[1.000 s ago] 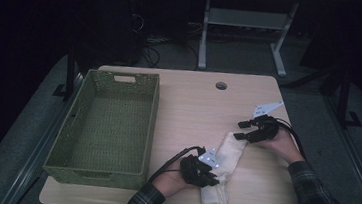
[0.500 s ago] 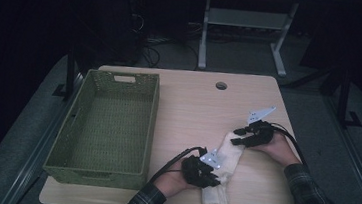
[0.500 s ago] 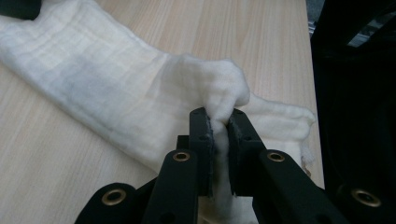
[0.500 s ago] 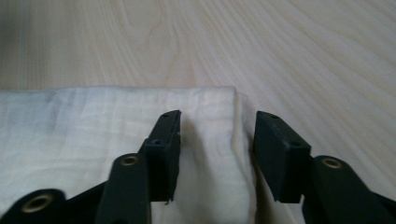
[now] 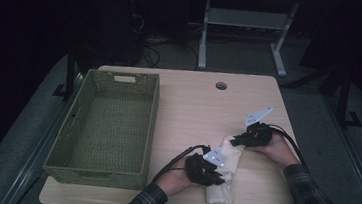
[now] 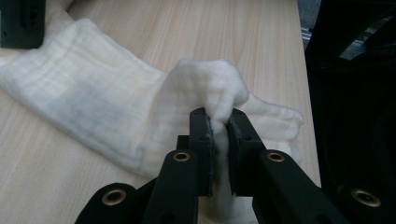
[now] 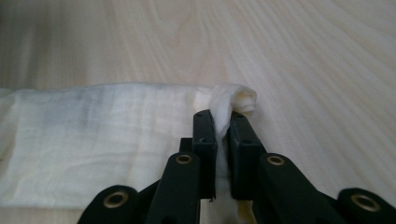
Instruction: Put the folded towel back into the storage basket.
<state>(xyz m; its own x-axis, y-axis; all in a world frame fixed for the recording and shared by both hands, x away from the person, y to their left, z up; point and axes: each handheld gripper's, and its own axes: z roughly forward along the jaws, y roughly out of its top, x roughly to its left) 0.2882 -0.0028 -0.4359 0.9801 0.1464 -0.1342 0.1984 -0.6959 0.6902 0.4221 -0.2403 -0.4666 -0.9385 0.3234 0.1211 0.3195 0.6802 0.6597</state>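
Observation:
A cream cloth lies folded in a long strip on the wooden table, near its front right. My left gripper is shut on a raised fold of the cloth at its near part; the fabric bulges up between the jaws. My right gripper is shut on the far end of the cloth, pinching a small roll of fabric above the table. In the left gripper view my gripper points across the cloth toward the table's edge. In the right gripper view my gripper holds the cloth's corner.
A green woven basket stands open on the left half of the table. A round cable hole sits near the far edge. Beyond the table is a dark floor with a white metal frame.
My right gripper has moved left and toward the person, closer to the left gripper, with the cloth's end. The cloth strip is now shorter. The left gripper has stayed in place.

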